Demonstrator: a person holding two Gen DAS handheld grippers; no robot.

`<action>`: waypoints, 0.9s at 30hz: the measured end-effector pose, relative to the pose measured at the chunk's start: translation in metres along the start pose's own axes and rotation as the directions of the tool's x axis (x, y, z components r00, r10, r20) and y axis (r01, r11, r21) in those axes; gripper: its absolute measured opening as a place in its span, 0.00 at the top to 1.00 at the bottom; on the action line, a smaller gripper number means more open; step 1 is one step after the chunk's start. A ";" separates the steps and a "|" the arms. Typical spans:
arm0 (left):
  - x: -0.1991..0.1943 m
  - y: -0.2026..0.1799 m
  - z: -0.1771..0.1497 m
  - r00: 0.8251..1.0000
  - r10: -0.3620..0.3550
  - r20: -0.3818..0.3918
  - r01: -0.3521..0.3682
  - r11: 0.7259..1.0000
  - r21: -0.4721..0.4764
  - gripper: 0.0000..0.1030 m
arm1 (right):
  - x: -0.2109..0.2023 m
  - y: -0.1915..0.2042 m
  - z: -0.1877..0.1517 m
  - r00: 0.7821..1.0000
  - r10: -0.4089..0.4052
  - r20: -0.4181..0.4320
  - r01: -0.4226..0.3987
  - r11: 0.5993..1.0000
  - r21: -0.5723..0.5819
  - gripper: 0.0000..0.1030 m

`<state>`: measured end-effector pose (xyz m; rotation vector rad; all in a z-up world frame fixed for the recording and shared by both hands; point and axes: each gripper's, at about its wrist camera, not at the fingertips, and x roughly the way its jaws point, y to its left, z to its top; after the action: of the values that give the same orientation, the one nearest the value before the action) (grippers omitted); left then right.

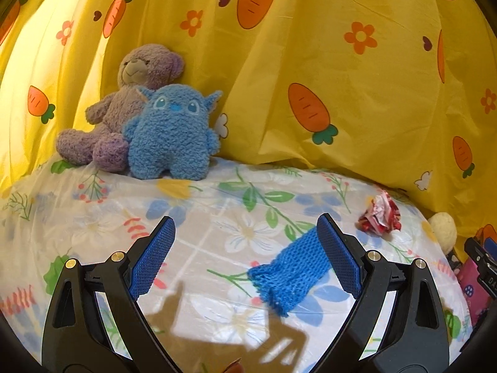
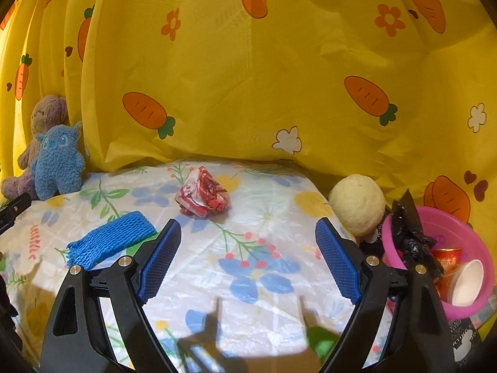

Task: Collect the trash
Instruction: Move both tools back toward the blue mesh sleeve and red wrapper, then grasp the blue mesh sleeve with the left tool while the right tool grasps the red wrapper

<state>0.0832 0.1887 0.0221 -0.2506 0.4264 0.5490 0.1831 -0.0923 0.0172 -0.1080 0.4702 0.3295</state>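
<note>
A crumpled red and white wrapper (image 2: 203, 195) lies on the floral table cover, ahead of my right gripper (image 2: 248, 256), which is open and empty; it also shows in the left wrist view (image 1: 380, 214) at the right. A blue foam net sleeve (image 1: 293, 272) lies between the fingers of my open, empty left gripper (image 1: 245, 255), close to its right finger; in the right wrist view the sleeve (image 2: 108, 242) is at the left. A pink bowl (image 2: 466, 227) at the right holds a black bag, a red can and a white cup.
A purple teddy bear (image 1: 124, 108) and a blue plush monster (image 1: 172, 133) sit at the back left against the yellow carrot-print curtain (image 1: 341, 62). A cream plush ball (image 2: 357, 203) rests by the bowl. The floral cover (image 2: 264, 279) spans the table.
</note>
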 end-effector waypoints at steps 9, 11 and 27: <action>0.035 0.001 0.003 0.996 -0.035 -0.080 0.032 0.999 -0.044 0.12 | 0.095 0.031 0.013 0.994 0.051 -0.096 -0.053 0.998 -0.028 0.24; 0.041 -0.002 0.001 0.996 -0.038 -0.086 0.035 0.999 -0.034 0.12 | 0.111 0.035 0.014 0.992 0.057 -0.110 -0.061 0.998 -0.034 0.25; 0.068 -0.027 -0.022 0.975 -0.131 -0.180 0.136 0.991 0.013 0.12 | 0.187 0.035 0.011 0.958 0.054 -0.281 -0.056 0.998 0.000 0.76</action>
<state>0.1427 0.1894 -0.0251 -0.3031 0.5862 0.3900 0.3332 -0.0043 -0.0599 -0.1503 0.7548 0.3726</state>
